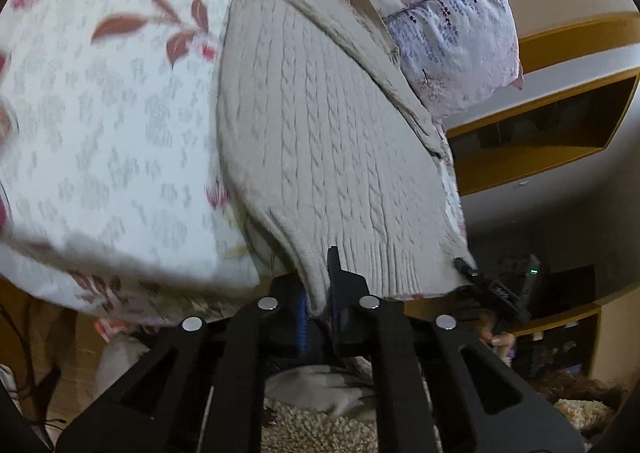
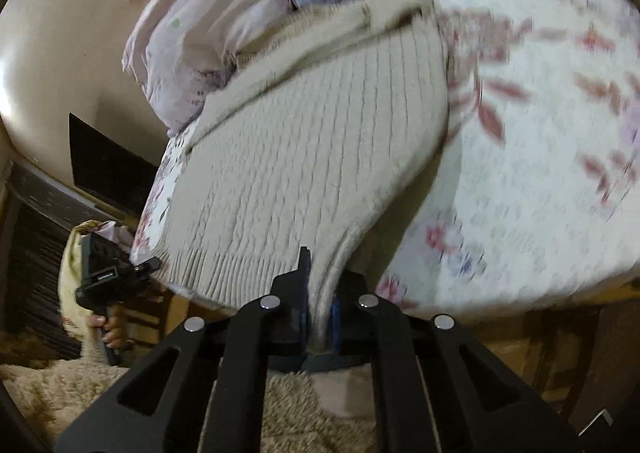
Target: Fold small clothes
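The left tool [image 1: 320, 293] and the right tool [image 2: 318, 305] are each closed on a corner of the ribbed hem of the cream sweater [image 1: 320, 125], which lies flat on the flowered bed [image 1: 100, 125]. I think both corners should rise together, evenly, towards the collar beside the pillow [image 1: 460, 33].

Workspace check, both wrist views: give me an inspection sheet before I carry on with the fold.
Surface: bed with a floral cover; sweater lies on it.
Job's things: cream cable-knit sweater, ribbed hem at the bed's near edge.
Clutter: lilac floral pillow beyond the sweater.
Grippers: left gripper shut on one hem corner; right gripper shut on the other.
Cables: thin dark cords at the left view's lower left edge.
Surroundings: wooden shelving, shaggy rug below.
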{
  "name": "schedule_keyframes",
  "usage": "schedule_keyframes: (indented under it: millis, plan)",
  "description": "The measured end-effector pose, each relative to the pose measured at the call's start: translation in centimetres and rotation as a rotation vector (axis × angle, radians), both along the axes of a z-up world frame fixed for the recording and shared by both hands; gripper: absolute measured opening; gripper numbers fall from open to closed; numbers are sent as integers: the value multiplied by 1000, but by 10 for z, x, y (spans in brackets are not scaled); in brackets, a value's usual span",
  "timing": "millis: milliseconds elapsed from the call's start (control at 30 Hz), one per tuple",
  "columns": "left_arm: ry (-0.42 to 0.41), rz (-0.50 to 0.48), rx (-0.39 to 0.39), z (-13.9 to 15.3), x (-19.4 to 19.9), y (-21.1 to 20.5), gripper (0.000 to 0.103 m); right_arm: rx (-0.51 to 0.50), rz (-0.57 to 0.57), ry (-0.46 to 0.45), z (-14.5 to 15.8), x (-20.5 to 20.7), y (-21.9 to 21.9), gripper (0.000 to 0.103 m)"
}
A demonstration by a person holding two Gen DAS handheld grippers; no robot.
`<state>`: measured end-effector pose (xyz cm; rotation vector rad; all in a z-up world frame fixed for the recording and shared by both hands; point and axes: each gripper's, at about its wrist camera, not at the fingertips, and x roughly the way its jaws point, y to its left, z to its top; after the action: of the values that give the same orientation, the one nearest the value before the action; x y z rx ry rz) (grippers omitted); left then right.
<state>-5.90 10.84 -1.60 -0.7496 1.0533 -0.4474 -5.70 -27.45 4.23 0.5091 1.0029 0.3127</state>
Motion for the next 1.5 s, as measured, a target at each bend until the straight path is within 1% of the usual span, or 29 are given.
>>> schedule_keyframes:
  millis: [100,233,333,567,767,900,967,1100,1167,1267,1333,1433,1500]
  plan:
    - [-52,7,56,15,6,2,7,-91,-24,-108,21,2,0,7]
    - [-127,39,143,37,20,7,6,-204,-56,-223,42,8,3,7]
    - [-189,70,207,55,32,12,6,-283,-74,-283,52,13,5,7]
    - [-362,140,358,105,60,11,5,-461,-111,-467,86,33,19,7]
    - [-456,164,432,134,101,7,5,-536,-155,-547,103,74,22,7]
    - [-495,183,454,148,133,5,5,-580,-181,-574,107,109,23,7]
    - [-505,195,457,152,154,4,5,-590,-194,-576,107,125,24,7]
    - [-508,204,487,148,184,0,5,-604,-215,-561,100,156,23,7]
    - [-489,214,489,139,205,1,5,-602,-227,-541,93,172,21,7]
    - [-452,235,469,122,230,5,5,-590,-240,-497,79,196,17,7]
    - [-413,250,455,106,248,8,5,-574,-244,-448,66,214,15,7]
    - [-335,264,428,78,271,12,5,-539,-243,-339,40,243,8,7]
    - [-291,268,415,62,282,14,5,-506,-251,-246,19,263,1,7]
